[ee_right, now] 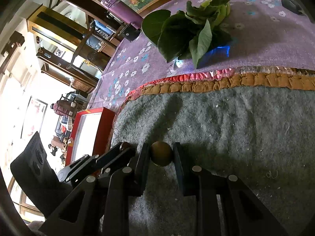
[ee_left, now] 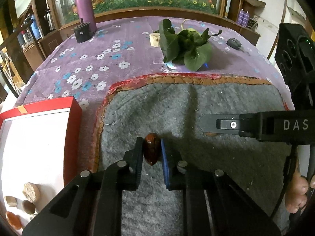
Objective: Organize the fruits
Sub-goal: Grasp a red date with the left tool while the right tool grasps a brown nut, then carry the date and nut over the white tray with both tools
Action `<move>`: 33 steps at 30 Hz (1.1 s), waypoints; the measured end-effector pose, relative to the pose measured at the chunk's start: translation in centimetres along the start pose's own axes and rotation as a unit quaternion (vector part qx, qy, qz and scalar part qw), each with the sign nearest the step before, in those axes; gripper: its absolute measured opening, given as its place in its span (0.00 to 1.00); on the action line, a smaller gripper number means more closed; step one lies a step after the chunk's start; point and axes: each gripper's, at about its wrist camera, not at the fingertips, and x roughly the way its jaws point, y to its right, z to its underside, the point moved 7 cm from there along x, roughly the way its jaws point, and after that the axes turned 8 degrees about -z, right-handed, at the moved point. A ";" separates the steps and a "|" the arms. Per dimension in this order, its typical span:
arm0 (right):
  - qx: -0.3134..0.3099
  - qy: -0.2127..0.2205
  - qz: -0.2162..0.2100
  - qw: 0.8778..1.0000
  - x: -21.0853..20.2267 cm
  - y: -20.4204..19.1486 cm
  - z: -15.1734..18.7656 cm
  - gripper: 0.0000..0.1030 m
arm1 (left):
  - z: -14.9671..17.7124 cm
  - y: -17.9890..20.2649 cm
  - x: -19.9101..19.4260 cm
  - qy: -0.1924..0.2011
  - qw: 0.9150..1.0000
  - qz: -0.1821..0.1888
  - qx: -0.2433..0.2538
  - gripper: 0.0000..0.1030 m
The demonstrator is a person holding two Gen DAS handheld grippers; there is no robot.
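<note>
While the left tool point(ee_left: 151, 151) clamps a red date point(ee_left: 151, 149), the right tool point(ee_right: 161, 153) grips a round brown fruit point(ee_right: 161, 153).

Left gripper point(ee_left: 151, 149) fingers point(ee_left: 138, 153) pinch a red-brown date point(ee_left: 151, 150) over grey felt mat point(ee_left: 226, 157)

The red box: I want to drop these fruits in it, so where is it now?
In the left wrist view the red box sits at the left edge, on the purple flowered cloth just left of the grey mat, with a few round pieces inside.
</note>
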 end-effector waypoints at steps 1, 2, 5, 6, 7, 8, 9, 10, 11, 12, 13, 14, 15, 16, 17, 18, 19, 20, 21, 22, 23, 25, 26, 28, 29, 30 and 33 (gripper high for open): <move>-0.002 0.000 0.001 1.000 0.1 -0.1 0.0 0.24 | 0.1 -0.1 -0.1 0.002 1.000 -0.002 -0.002 0.14; -0.004 0.000 0.004 1.000 0.1 -0.2 0.0 0.24 | 0.0 -0.2 -0.2 0.005 1.000 -0.006 -0.003 0.14; -0.018 0.001 0.014 1.000 0.4 -0.8 0.1 0.23 | -0.1 -0.4 -1.1 0.023 1.000 -0.020 0.001 0.14; -0.024 0.001 0.018 1.000 0.5 -1.0 0.1 0.23 | -0.2 -0.4 -1.4 0.028 0.999 -0.025 0.002 0.14; -0.031 0.001 0.023 0.999 0.7 -1.3 0.2 0.23 | -0.2 -0.5 -1.7 0.034 0.999 -0.029 0.001 0.14; -0.035 0.001 0.025 0.999 0.7 -1.4 0.2 0.23 | -0.3 -0.6 -2.1 0.040 0.999 -0.033 0.002 0.14; -0.034 0.001 0.021 0.999 0.8 -1.5 0.2 0.23 | -0.4 -0.6 -2.5 0.045 0.998 -0.036 0.004 0.14; -0.032 0.001 0.018 0.999 0.8 -1.5 0.2 0.23 | -0.5 -0.6 -2.9 0.051 0.998 -0.041 0.006 0.14; -0.030 0.002 0.016 0.999 0.8 -1.4 0.1 0.23 | -0.6 -0.7 -3.3 0.058 0.997 -0.045 0.008 0.14; -0.030 0.003 0.016 0.999 0.8 -1.4 0.0 0.23 | -0.7 -0.7 -3.6 0.063 0.997 -0.048 0.008 0.14; -0.030 0.006 0.016 0.999 0.7 -1.4 -0.1 0.23 | -0.7 -0.8 -4.0 0.068 0.996 -0.051 0.009 0.14; -0.031 0.007 0.015 0.999 0.7 -1.5 -0.1 0.23 | -0.8 -0.8 -4.5 0.076 0.996 -0.055 0.010 0.14; -0.033 0.011 0.013 0.999 0.6 -1.6 -0.2 0.23 | -1.0 -0.8 -4.7 0.081 0.995 -0.058 0.011 0.14; -0.037 0.014 0.010 0.999 0.4 -1.8 -0.3 0.23 | -1.1 -0.8 -5.1 0.087 0.994 -0.062 0.013 0.14; -0.043 0.018 0.009 0.999 0.3 -2.0 -0.4 0.23 | -1.2 -0.8 -5.4 0.090 0.994 -0.064 0.014 0.14; -0.046 0.021 0.008 0.999 0.2 -2.2 -0.4 0.23 | -1.3 -0.8 -5.7 0.096 0.993 -0.067 0.014 0.14; -0.051 0.025 0.006 0.998 0.1 -2.4 -0.5 0.23 | -1.4 -0.8 -6.1 0.101 0.992 -0.070 0.015 0.14; -0.053 0.028 0.005 0.998 0.0 -2.5 -0.5 0.23 | -1.4 -0.8 -6.4 0.106 0.992 -0.072 0.016 0.14; -0.056 0.031 0.003 0.998 0.0 -2.7 -0.6 0.23 | -1.4 -0.9 -6.7 0.109 0.991 -0.073 0.015 0.14; -0.059 0.036 0.002 0.998 -0.1 -2.9 -0.7 0.23 | -1.4 -0.9 -6.8 0.111 0.991 -0.074 0.015 0.14; -0.060 0.038 0.002 0.997 -0.2 -3.0 -0.7 0.23 | -1.5 -1.0 -7.0 0.114 0.991 -0.075 0.015 0.14; -0.062 0.042 0.001 0.997 -0.2 -3.2 -0.9 0.23 | -1.4 -1.1 -7.3 0.117 0.990 -0.076 0.014 0.14; -0.062 0.043 0.001 0.997 -0.2 -3.2 -0.9 0.23 | -1.4 -1.2 -7.5 0.118 0.990 -0.076 0.012 0.14; -0.066 0.047 -0.002 0.997 -0.2 -3.4 -0.9 0.23 | -1.5 -1.3 -7.6 0.120 0.990 -0.077 0.009 0.14; -0.069 0.048 -0.003 0.996 -0.2 -3.5 -0.9 0.23 | -1.5 -1.4 -7.7 0.122 0.989 -0.078 0.008 0.14; -0.072 0.050 -0.003 0.996 -0.3 -3.7 -1.0 0.23 | -1.5 -1.5 -7.8 0.123 0.989 -0.078 0.006 0.14; -0.078 0.052 -0.002 0.996 -0.2 -3.9 -1.0 0.23 | -1.5 -1.7 -8.0 0.124 0.989 -0.079 0.003 0.14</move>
